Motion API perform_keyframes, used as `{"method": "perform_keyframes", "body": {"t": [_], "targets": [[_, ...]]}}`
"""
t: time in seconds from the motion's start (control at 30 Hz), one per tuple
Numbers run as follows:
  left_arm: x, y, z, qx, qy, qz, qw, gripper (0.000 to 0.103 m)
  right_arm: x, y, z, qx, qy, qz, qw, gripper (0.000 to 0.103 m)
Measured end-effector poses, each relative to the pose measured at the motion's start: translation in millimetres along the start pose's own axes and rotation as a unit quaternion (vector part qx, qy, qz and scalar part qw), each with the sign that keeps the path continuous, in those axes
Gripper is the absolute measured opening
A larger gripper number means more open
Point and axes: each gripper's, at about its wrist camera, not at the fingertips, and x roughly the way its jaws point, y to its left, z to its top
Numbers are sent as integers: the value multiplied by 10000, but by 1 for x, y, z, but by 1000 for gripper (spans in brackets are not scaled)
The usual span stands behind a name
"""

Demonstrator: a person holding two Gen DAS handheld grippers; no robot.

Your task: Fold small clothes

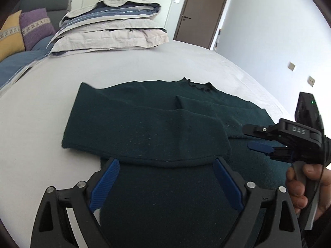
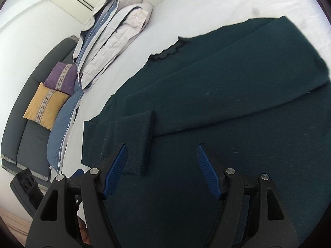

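A dark green knitted sweater (image 1: 157,124) lies flat on a white-sheeted bed (image 1: 144,66), both sleeves folded across its body. The left gripper (image 1: 166,184) hangs over the hem with blue-padded jaws spread wide — nothing between them. At three o'clock in the left wrist view, the right gripper (image 1: 251,138), held by a hand (image 1: 298,188), stands partly open and empty over the sweater. Folded grey-and-blue bedding (image 1: 111,26) sits at eleven o'clock.

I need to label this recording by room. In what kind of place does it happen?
Most likely a bedroom: a dark green knitted sweater lies on a white-sheeted bed, with a folded grey and blue duvet behind it and a brown door.
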Motion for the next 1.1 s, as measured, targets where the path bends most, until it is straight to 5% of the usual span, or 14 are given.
{"method": "perform_keyframes", "body": {"t": [0.2,0.23,0.27,0.37,0.63,0.87,1.1], "targets": [[-16,57,-3,-737,-50,116,9972,82,58,40,5,-339,529,-342,9974,63],[-17,63,-3,-791,-45,148,9967,79,63,45,4,-447,531,-418,9967,55],[-17,69,-3,-836,-43,155,9964,78,67,47,5,-490,624,-511,9955,28],[-21,81,-2,-921,-73,160,9956,74,62,55,9,-661,551,-509,9950,7],[-14,92,25,-1054,-193,48,9942,74,8,65,48,-1289,-10,-650,9895,6],[14,101,58,-1079,-93,151,9940,74,2,16,88,-1261,49,-1059,9863,6],[73,117,87,-1434,427,228,9885,74,24,-28,97,-1063,167,-1150,9875,7]]}}
